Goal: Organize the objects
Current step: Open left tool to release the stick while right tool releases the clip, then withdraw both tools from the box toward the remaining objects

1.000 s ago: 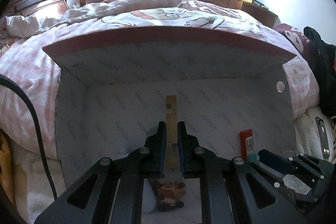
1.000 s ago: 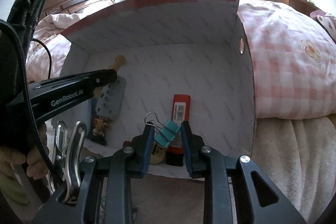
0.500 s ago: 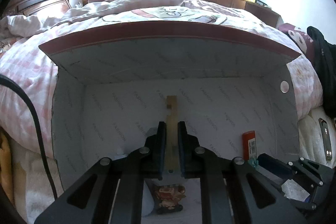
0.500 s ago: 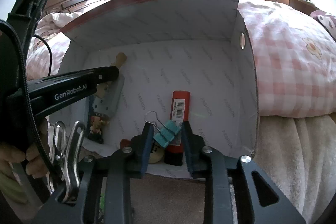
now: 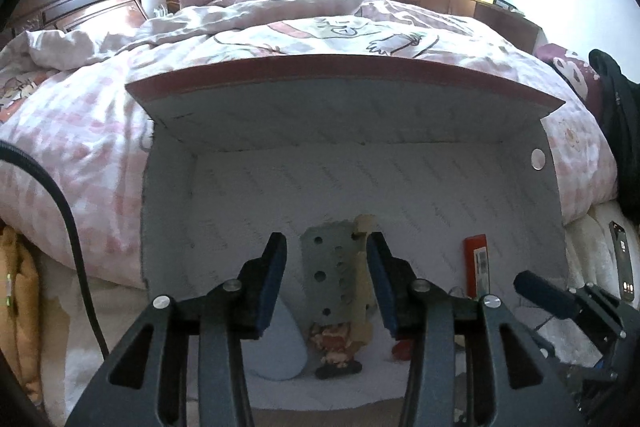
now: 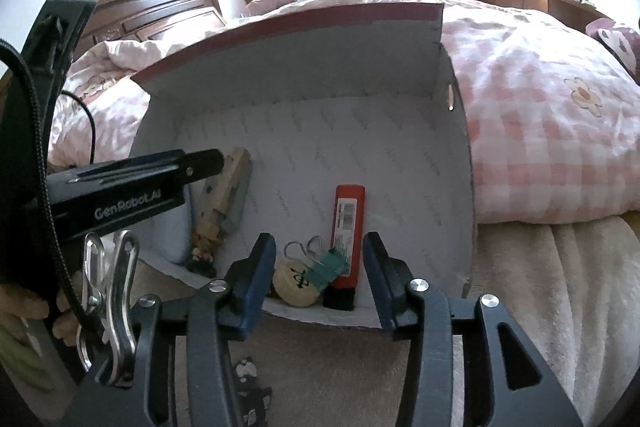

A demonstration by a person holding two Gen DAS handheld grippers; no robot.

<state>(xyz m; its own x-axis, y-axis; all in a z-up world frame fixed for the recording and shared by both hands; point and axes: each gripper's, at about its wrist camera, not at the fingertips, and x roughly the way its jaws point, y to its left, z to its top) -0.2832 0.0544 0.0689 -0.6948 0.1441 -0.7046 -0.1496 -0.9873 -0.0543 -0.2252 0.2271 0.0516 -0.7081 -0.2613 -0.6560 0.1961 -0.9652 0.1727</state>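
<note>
- Opening both at once: left tool (image 5: 326,277) lets go of the toy cleaver (image 5: 340,275), now leaning in the box (image 5: 440,131)
- right tool (image 6: 318,269) frees the teal binder clip (image 6: 326,265), lying by the red lighter (image 6: 346,227)
- I'd back straight out so nothing gets knocked

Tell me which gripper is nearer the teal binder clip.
Right. The right gripper frames the teal binder clip, jaws opening, pads clear of it. The left gripper is off to its left, at the toy cleaver.
</note>
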